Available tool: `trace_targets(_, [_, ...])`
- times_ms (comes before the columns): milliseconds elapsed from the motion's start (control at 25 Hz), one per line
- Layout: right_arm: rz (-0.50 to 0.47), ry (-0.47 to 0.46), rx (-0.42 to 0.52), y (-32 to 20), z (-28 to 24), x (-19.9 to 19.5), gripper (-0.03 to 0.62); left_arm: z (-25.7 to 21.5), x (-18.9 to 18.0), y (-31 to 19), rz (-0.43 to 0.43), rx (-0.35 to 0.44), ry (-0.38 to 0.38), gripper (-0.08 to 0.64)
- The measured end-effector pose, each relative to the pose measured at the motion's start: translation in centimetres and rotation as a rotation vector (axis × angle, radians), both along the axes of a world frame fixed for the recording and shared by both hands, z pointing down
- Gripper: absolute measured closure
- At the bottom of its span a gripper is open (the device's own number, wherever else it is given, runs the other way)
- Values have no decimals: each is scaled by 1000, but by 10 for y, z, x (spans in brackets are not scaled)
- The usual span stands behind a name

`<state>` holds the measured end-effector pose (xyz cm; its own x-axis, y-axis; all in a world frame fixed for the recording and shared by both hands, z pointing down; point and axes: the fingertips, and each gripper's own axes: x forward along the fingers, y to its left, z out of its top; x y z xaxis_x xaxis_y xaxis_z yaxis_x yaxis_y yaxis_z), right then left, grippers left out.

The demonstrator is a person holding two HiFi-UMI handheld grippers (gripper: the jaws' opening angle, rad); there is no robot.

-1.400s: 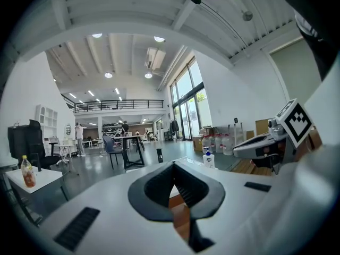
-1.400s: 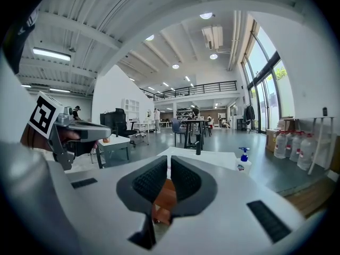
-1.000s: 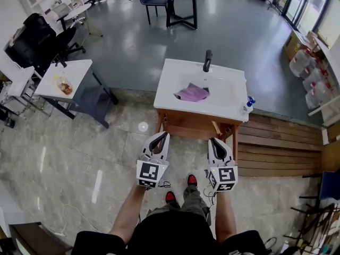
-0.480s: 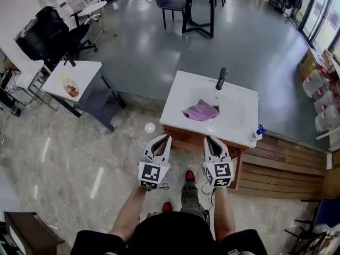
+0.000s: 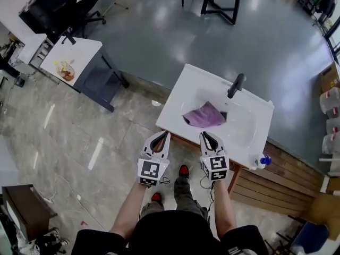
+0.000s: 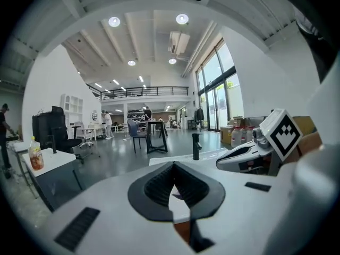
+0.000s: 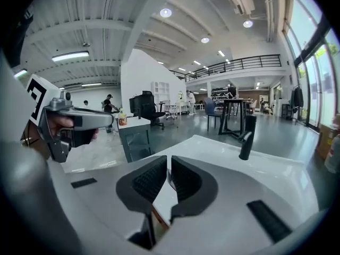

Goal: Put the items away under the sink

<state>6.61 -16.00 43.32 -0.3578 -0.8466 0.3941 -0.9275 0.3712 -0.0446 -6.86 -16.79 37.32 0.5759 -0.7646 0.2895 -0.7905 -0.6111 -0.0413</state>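
A white sink [image 5: 249, 134] on a wooden stand is just ahead of me. A purple cloth [image 5: 204, 116] lies in its basin beside the black faucet [image 5: 235, 85]. A spray bottle with a blue cap [image 5: 261, 162] stands on the sink's near right corner. My left gripper [image 5: 161, 136] hovers at the sink's front edge, shut and empty. My right gripper [image 5: 205, 136] is level with it over the front rim, jaws together with only a thin slit, holding nothing. The faucet [image 7: 246, 137] shows in the right gripper view beyond the right gripper [image 7: 169, 158]. The space under the sink is hidden.
A small white table [image 5: 79, 54] with a bottle stands to the left, with black office chairs [image 5: 58, 15] behind it. A low wooden platform [image 5: 265, 190] lies right of the sink. Water jugs [image 5: 330, 100] line the right edge. A brown box [image 5: 24, 209] sits at bottom left.
I have come closer to the sink and turned, so it now lies slantwise right in front of the grippers. Both grippers stayed shut and side by side.
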Motion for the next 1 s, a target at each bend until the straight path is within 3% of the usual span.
trace_targets(400, [-163, 9, -158, -60, 87, -13, 536, 62, -12, -36, -136, -106, -26, 554])
trace_targets(480, [-175, 1, -188, -68, 98, -16, 430, 69, -17, -39, -158, -123, -36, 554])
trace_targets(600, [-200, -20, -253, -77, 117, -23, 373, 79, -23, -41, -185, -144, -49, 554])
trace_targets(1000, [-244, 45, -390, -91, 155, -33, 376, 94, -36, -49, -248, -186, -60, 554])
